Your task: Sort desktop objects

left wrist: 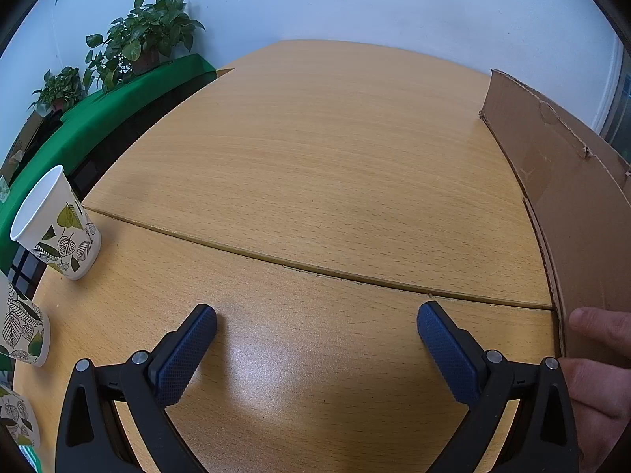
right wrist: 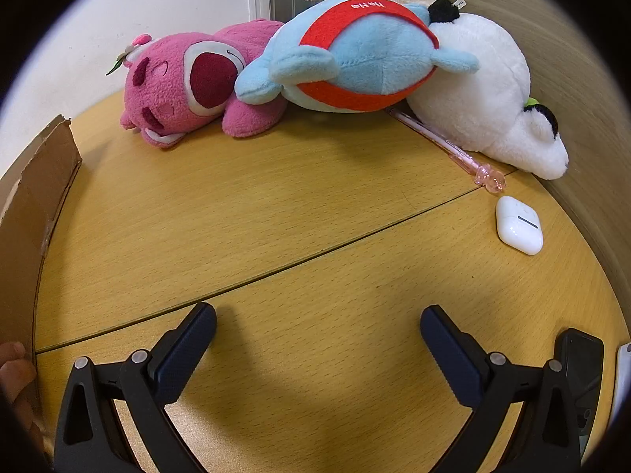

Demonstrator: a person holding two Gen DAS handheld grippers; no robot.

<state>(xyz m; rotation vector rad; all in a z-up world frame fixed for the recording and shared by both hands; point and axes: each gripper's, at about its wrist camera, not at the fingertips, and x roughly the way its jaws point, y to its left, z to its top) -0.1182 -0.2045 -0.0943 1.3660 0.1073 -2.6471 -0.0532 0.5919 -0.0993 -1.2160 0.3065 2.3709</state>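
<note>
In the left wrist view my left gripper [left wrist: 316,323] is open and empty, low over the wooden table [left wrist: 315,165]. A leaf-print paper cup [left wrist: 59,224] stands at the left, with two more cups [left wrist: 21,327] at the left edge. A cardboard box [left wrist: 572,197] stands at the right. In the right wrist view my right gripper [right wrist: 318,325] is open and empty. Ahead at the back lie a pink plush bear [right wrist: 185,82], a blue and red plush [right wrist: 355,55] and a white plush [right wrist: 485,94]. A pink pen [right wrist: 445,142] and a white earbud case [right wrist: 518,224] lie to the right.
A hand [left wrist: 599,374] holds the cardboard box, whose wall also shows in the right wrist view [right wrist: 27,216]. A black phone [right wrist: 583,378] lies by the right gripper. Potted plants [left wrist: 138,39] stand on a green-covered surface [left wrist: 118,106] beyond the table's left edge.
</note>
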